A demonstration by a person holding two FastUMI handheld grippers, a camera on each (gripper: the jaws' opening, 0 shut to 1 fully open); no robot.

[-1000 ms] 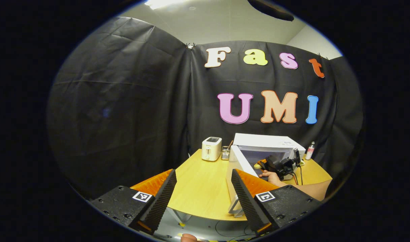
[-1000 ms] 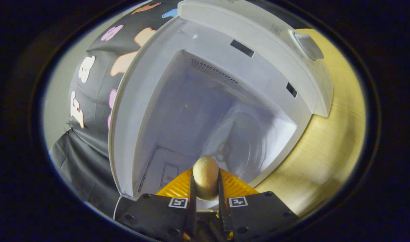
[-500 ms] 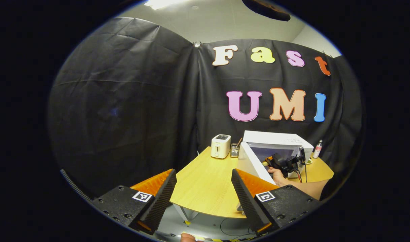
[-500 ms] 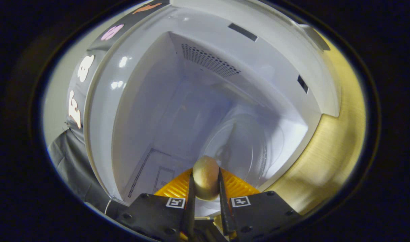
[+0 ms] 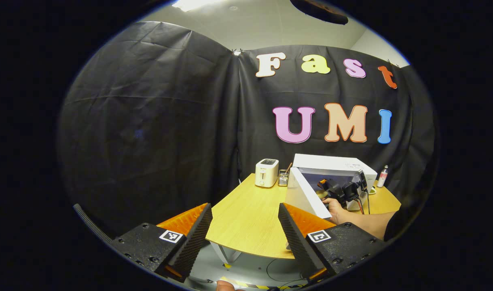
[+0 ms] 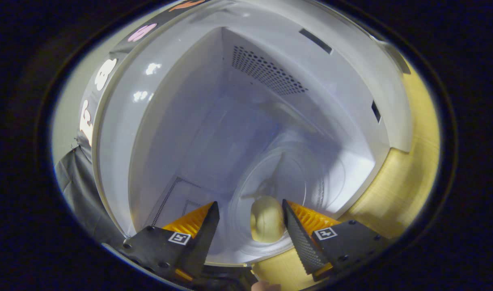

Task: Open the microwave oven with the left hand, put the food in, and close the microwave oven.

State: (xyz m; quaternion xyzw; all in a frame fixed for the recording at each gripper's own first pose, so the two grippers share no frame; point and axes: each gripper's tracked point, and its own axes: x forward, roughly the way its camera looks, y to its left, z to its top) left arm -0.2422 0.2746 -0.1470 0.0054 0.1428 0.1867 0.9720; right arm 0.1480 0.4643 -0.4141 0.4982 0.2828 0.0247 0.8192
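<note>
Black-cloth booth, wooden desk [image 5: 246,218]. The microwave oven [image 6: 246,121] door hangs open so the right tool [image 6: 250,220], fingers spread apart, can leave the food [image 6: 266,220] on what looks like the glass turntable [image 6: 295,182]. Left tool [image 5: 244,226] waits back, parted, empty, probably for closing.

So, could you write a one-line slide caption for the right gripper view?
Open right gripper straddling a pale food piece on the microwave's glass turntable.

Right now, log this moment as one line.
right gripper: open | food: on glass turntable | microwave door: open | left gripper: open, away
</note>
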